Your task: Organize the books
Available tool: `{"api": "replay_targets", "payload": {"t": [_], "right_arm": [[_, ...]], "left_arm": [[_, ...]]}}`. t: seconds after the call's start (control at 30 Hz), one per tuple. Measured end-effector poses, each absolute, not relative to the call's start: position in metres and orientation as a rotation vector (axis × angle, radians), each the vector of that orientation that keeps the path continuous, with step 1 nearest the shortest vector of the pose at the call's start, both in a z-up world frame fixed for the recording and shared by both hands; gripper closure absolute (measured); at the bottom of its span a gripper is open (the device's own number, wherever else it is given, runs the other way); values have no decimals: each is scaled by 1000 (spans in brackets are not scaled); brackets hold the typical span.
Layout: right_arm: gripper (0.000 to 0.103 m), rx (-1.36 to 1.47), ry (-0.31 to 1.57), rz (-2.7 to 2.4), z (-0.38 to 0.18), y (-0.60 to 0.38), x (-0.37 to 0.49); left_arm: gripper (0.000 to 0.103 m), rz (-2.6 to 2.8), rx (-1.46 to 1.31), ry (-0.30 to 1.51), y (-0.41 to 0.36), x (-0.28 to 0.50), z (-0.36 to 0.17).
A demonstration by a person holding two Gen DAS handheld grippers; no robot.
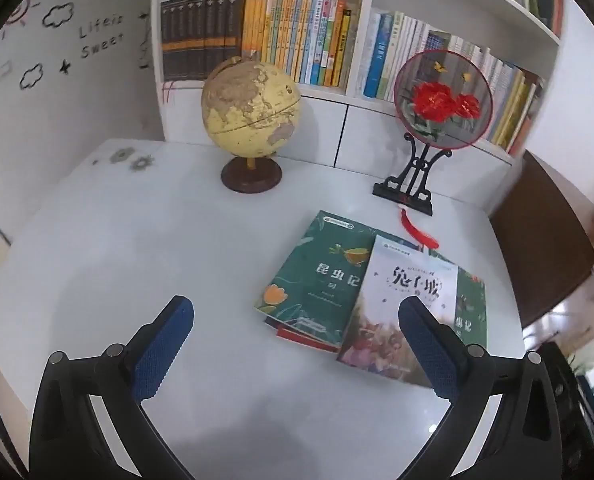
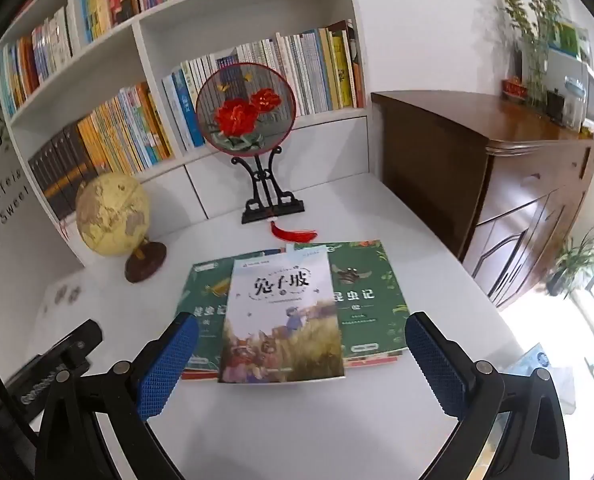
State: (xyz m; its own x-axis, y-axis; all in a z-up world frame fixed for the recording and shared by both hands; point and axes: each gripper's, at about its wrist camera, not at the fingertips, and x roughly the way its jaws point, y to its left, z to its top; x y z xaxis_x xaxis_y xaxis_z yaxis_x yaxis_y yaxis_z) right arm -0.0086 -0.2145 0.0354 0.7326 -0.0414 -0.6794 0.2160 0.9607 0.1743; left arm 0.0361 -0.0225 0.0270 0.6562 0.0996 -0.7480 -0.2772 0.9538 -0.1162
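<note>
A white-covered book (image 2: 283,316) lies on top of two green books, one to its left (image 2: 205,300) and one to its right (image 2: 367,300), on the white desk (image 2: 297,432). Red-edged books lie under them. My right gripper (image 2: 301,344) is open above the desk, its fingers either side of the white book's near end. My left gripper (image 1: 297,332) is open and empty, left of the pile; its right finger overlaps the white book (image 1: 409,292) in view. The left green book (image 1: 317,276) lies ahead of it.
A globe (image 1: 251,110) and a round embroidered fan on a black stand (image 1: 443,100) stand at the desk's back, before a white bookshelf (image 1: 361,28) full of books. A brown wooden cabinet (image 2: 497,184) borders the desk's right side. The left gripper's body (image 2: 53,364) shows at lower left.
</note>
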Motion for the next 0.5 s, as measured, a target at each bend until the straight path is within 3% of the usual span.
{"api": "replay_targets", "payload": {"t": [0.3,0.5], "right_arm": [[0,324,763,-228,35,-235,-11],[0,257,844,-268,15,-240,-5]], "left_arm": [[1,254,-353,952,-54,28,-13],[2,355,-204,978,-57,14,-20]]}}
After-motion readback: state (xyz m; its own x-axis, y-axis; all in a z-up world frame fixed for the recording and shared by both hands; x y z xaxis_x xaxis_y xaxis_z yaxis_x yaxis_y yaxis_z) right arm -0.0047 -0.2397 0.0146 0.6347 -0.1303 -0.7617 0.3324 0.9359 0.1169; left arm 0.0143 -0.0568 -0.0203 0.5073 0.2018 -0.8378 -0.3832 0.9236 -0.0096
